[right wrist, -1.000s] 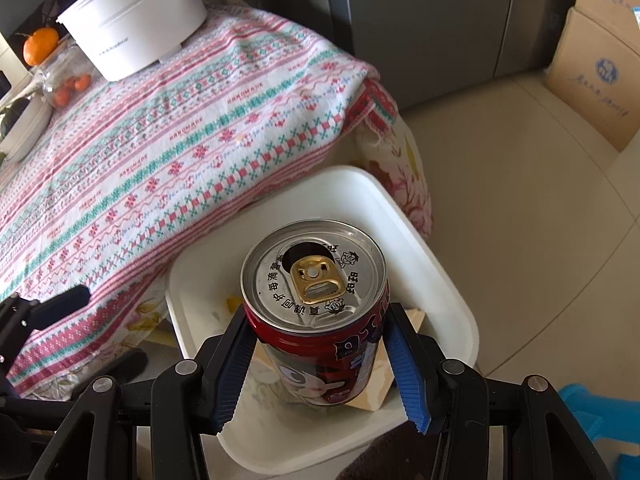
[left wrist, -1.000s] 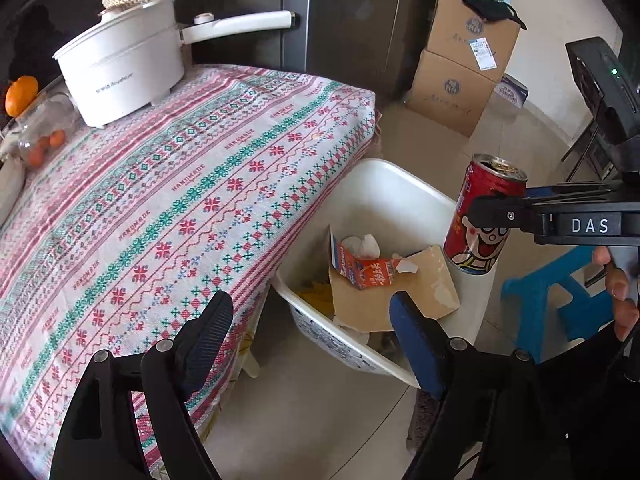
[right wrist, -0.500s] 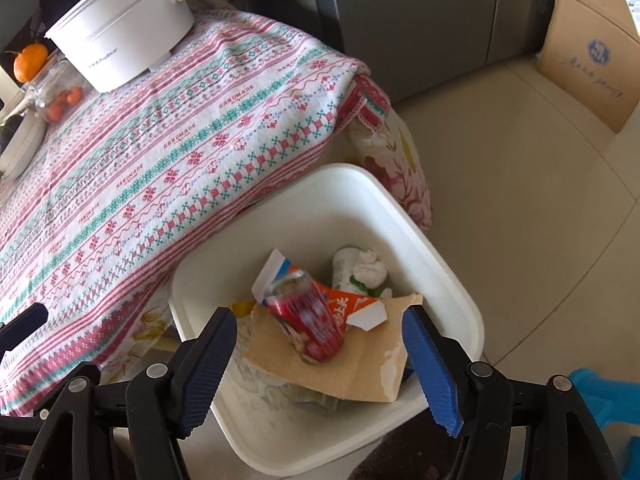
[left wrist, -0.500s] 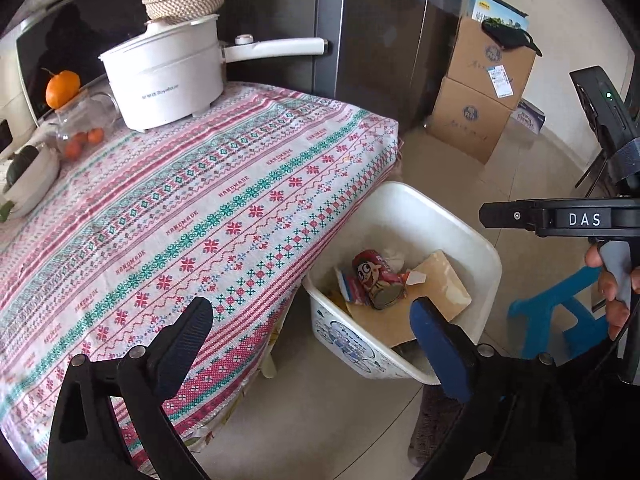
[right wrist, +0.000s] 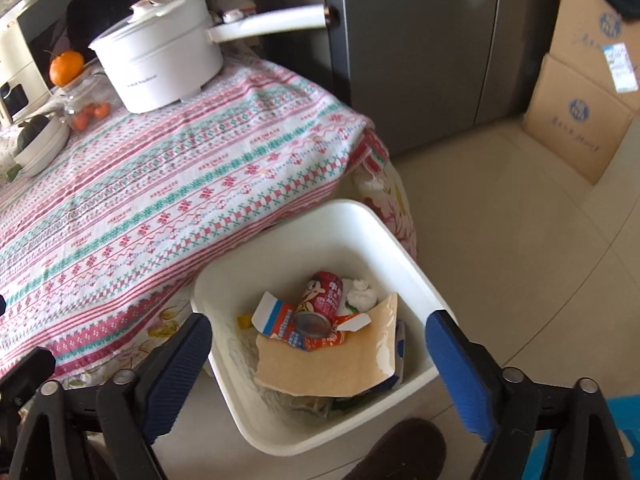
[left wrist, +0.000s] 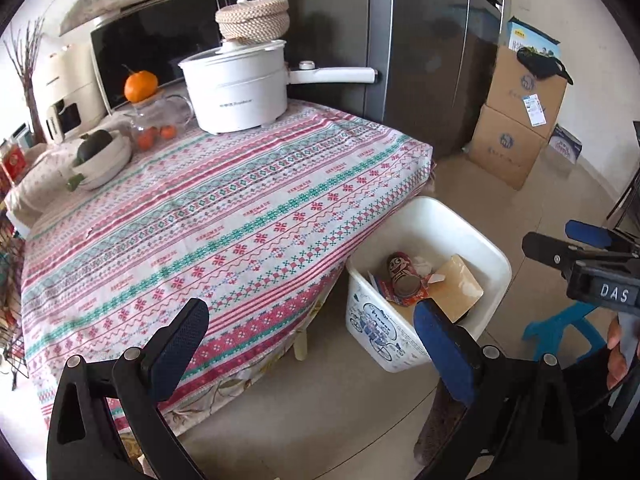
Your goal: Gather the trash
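Spreading across the left of both views, a table under a striped, patterned cloth carries a white bowl, a glass jar topped by an orange and a white long-handled pot with a woven lid. Behind stands a dark fridge. Just beside the table corner, on the tiled floor, sits the white bin; the red can lies on its side inside, on a carton and brown paper. Stacked cardboard boxes stand far right. The left gripper is spread wide, empty; the right gripper has just been opening, nothing between its jaws
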`<state>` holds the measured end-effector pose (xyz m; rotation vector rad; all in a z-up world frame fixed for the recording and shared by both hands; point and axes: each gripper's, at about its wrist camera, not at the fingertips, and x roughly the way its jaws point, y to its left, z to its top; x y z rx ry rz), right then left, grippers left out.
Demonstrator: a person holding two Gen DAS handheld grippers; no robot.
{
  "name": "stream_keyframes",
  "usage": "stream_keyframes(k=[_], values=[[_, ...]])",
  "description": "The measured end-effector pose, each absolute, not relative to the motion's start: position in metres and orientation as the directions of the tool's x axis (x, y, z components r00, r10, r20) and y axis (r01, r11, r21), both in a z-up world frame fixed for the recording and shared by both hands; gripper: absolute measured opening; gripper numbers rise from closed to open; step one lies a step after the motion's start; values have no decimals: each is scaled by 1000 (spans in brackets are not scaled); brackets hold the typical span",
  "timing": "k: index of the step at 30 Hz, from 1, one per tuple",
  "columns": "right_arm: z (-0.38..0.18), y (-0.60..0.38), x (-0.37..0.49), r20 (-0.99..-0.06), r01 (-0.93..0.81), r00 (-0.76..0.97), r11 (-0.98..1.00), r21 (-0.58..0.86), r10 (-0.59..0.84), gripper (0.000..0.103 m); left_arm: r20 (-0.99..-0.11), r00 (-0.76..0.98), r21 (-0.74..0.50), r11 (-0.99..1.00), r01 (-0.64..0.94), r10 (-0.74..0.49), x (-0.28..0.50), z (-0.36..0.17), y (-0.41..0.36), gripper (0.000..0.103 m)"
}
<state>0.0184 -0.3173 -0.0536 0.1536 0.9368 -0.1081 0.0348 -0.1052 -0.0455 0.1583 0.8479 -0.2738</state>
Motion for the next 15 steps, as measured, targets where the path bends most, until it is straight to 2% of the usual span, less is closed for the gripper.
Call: stream_keyframes(k=[7, 15], values=[[-53, -288, -26, -773, 151, 631, 988, 35, -69, 97, -723, 669, 51, 953, 300, -172, -2, -32, -100, 103], [-44, -278, -58, -718, 192, 681, 981, -10, -141, 102, -707, 679, 15, 957, 291, -196, -25, -28, -90, 103]])
